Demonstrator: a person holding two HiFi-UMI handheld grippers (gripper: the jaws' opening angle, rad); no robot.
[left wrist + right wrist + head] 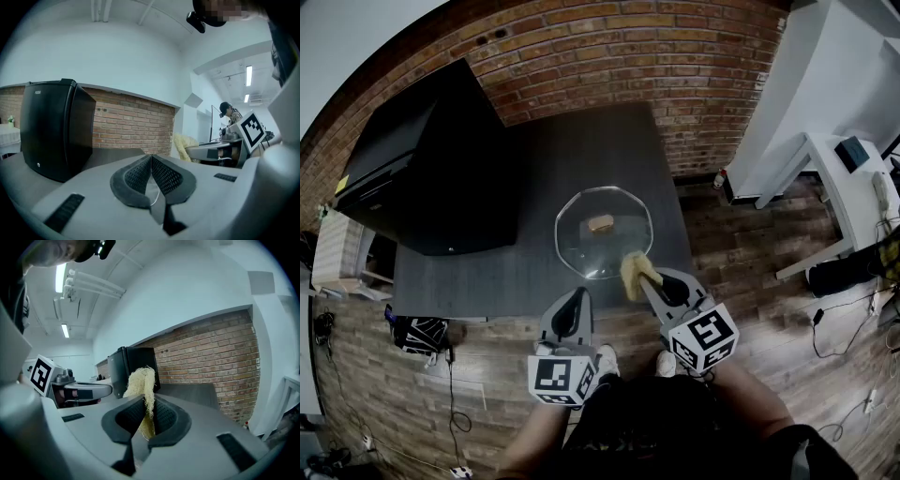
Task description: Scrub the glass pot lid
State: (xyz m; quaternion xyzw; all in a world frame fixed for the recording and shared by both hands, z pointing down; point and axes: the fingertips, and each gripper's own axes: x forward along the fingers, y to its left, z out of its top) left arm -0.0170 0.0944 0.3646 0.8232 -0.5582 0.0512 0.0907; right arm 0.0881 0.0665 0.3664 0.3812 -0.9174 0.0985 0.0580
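The glass pot lid (581, 246) with a tan knob (600, 223) lies flat on the dark table (609, 141). My right gripper (649, 279) (145, 401) is shut on a pale yellow fibrous scrubber (634, 272) (140, 380), which stands up between the pads at the lid's near right rim. Whether the scrubber touches the glass I cannot tell. My left gripper (578, 298) (151, 157) is shut with its pads together, just short of the lid's near edge. The left gripper view also catches the scrubber (183, 144).
A black mini fridge (441, 169) (51, 131) stands on the table's left part. A brick wall (656, 56) runs behind the table. White furniture (825, 150) is at the right, and cables lie on the wooden floor (750, 253).
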